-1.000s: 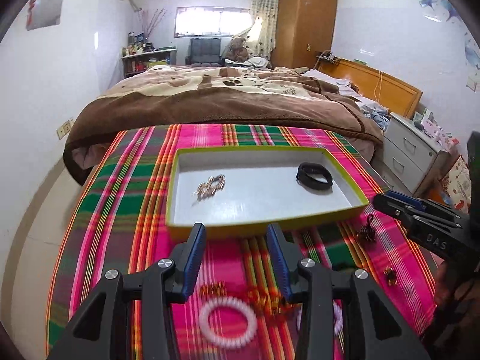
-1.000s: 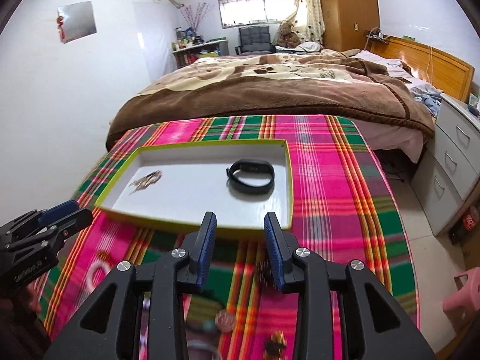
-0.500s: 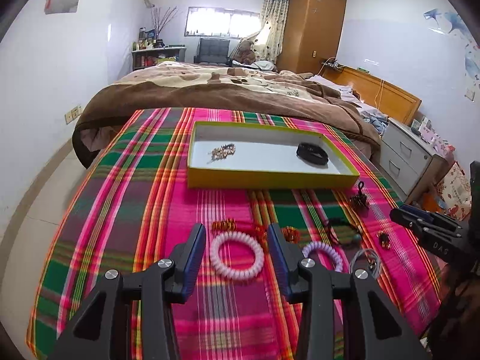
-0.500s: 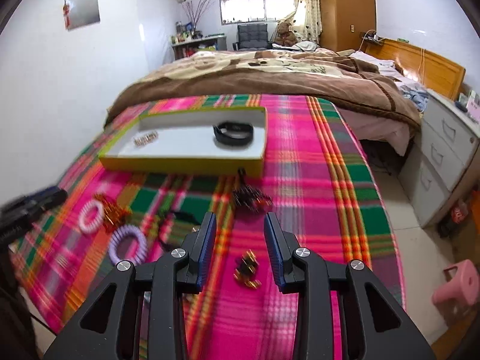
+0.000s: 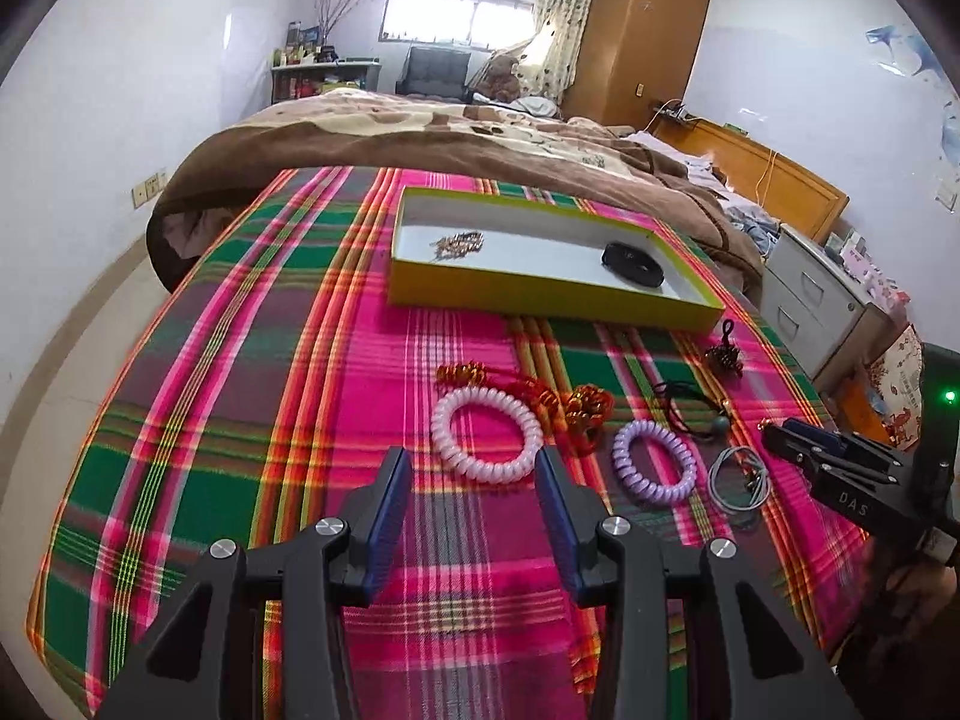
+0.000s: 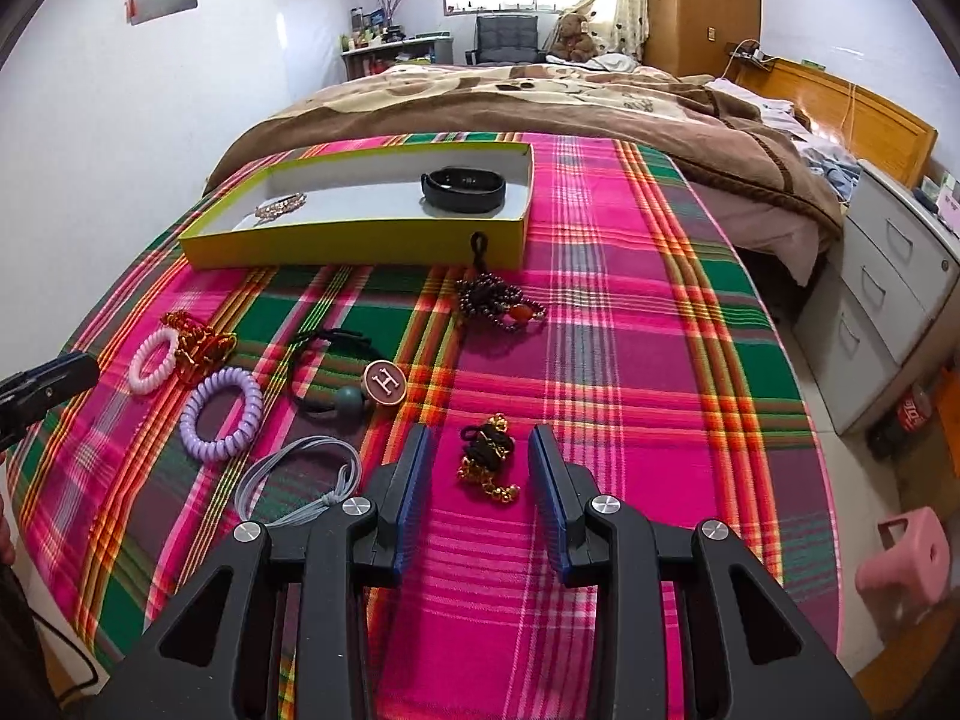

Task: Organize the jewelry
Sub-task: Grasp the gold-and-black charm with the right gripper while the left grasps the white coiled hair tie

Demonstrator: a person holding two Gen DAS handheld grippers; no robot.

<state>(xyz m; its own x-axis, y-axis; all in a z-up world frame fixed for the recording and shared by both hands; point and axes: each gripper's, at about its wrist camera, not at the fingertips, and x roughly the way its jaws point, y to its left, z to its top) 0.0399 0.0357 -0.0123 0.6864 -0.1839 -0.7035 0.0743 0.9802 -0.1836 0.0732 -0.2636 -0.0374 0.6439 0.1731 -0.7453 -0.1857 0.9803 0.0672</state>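
Pick-up step: left gripper gaping, empty, just short of pale spiral bracelet; right gripper gaping, empty, straddling black-gold trinket on table. Next: lower, close, carry to tray.

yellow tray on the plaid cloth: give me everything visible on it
The yellow tray is a shallow rectangular box, cardboard by its look, with yellow-green outer walls and rim and a white inside. It lies flat and open on the plaid cloth, at the far end of the scattered pieces. Inside lie a black band toward one end and a small gold-toned beaded piece toward the other, apart. A dark beaded bracelet's loop overlaps the near wall.
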